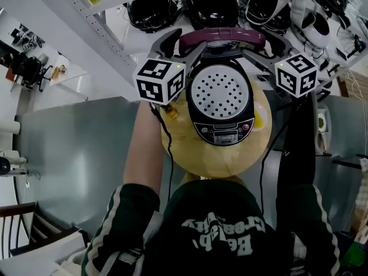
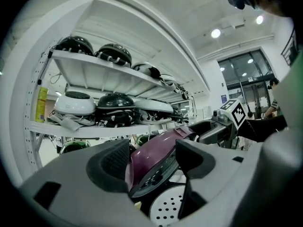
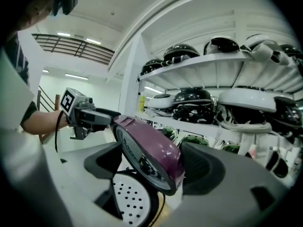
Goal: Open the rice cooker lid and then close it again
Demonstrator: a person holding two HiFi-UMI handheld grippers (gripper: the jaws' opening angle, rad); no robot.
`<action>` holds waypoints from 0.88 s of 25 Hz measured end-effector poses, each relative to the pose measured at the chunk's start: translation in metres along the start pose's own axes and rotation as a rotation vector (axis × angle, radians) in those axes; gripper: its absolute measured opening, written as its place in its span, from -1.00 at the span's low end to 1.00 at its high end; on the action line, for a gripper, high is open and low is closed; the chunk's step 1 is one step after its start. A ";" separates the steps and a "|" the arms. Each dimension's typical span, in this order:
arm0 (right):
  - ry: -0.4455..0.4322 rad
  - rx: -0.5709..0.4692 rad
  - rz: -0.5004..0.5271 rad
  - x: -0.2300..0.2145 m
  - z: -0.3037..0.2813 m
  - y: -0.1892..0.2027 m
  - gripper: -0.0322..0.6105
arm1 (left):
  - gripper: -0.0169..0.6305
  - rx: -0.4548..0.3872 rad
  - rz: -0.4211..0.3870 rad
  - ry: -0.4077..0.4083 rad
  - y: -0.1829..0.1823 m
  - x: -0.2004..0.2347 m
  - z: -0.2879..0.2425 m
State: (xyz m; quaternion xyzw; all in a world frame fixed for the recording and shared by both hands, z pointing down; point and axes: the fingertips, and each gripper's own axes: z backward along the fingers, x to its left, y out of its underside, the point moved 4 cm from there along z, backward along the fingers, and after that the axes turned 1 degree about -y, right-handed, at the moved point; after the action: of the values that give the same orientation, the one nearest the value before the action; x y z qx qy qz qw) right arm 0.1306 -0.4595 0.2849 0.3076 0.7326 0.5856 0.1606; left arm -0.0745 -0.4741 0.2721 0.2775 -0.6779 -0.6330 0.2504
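Observation:
A rice cooker (image 1: 225, 135) stands on a round yellow stand (image 1: 190, 154), its purple lid (image 1: 221, 37) raised upright. A white perforated plate (image 1: 220, 92) shows below the lid. My left gripper (image 1: 181, 45) is at the lid's left edge and my right gripper (image 1: 267, 48) at its right edge. In the left gripper view the lid (image 2: 158, 152) sits between the wide jaws of the left gripper (image 2: 151, 162), with a gap to the right pad. In the right gripper view the lid (image 3: 151, 150) lies between the jaws of the right gripper (image 3: 152, 167), clear of the left pad.
White shelves (image 1: 92, 22) right behind the cooker carry several more rice cookers (image 1: 210, 7). The stand sits on a grey floor (image 1: 75, 154). A wooden chair (image 1: 23, 223) is at lower left. The person's body fills the bottom middle.

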 end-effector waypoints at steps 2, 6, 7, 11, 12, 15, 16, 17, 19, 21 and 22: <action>-0.008 0.005 0.001 0.008 0.007 0.005 0.37 | -0.02 0.005 -0.003 0.006 0.004 -0.008 0.007; -0.019 0.016 0.003 0.023 0.020 0.014 0.38 | -0.01 0.018 0.018 0.018 0.013 -0.020 0.022; -0.024 0.019 0.002 0.026 0.023 0.017 0.38 | -0.01 0.022 0.023 0.018 0.015 -0.023 0.025; -0.053 0.033 0.005 0.041 0.036 0.028 0.39 | 0.01 0.034 0.046 0.026 0.025 -0.037 0.040; -0.063 0.035 0.002 0.044 0.040 0.031 0.39 | 0.01 0.040 0.050 0.028 0.029 -0.041 0.044; -0.083 0.039 -0.011 0.054 0.049 0.041 0.38 | 0.01 0.067 0.052 0.029 0.039 -0.052 0.053; -0.087 0.041 -0.015 0.057 0.052 0.045 0.38 | 0.01 0.078 0.053 0.027 0.043 -0.056 0.056; -0.091 0.044 -0.019 0.061 0.055 0.048 0.37 | 0.01 0.088 0.055 0.026 0.047 -0.059 0.059; -0.101 0.053 -0.022 0.068 0.060 0.055 0.37 | 0.01 0.111 0.055 0.022 0.054 -0.066 0.064; -0.116 0.066 -0.018 0.076 0.064 0.064 0.37 | 0.01 0.139 0.050 0.017 0.063 -0.073 0.069; -0.122 0.071 -0.017 0.079 0.066 0.068 0.37 | 0.02 0.151 0.050 0.014 0.067 -0.077 0.072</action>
State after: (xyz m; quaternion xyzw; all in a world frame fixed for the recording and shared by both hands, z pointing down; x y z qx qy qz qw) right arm 0.1277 -0.3497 0.3425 0.3421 0.7444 0.5378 0.1991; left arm -0.0724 -0.3659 0.3349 0.2832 -0.7286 -0.5717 0.2492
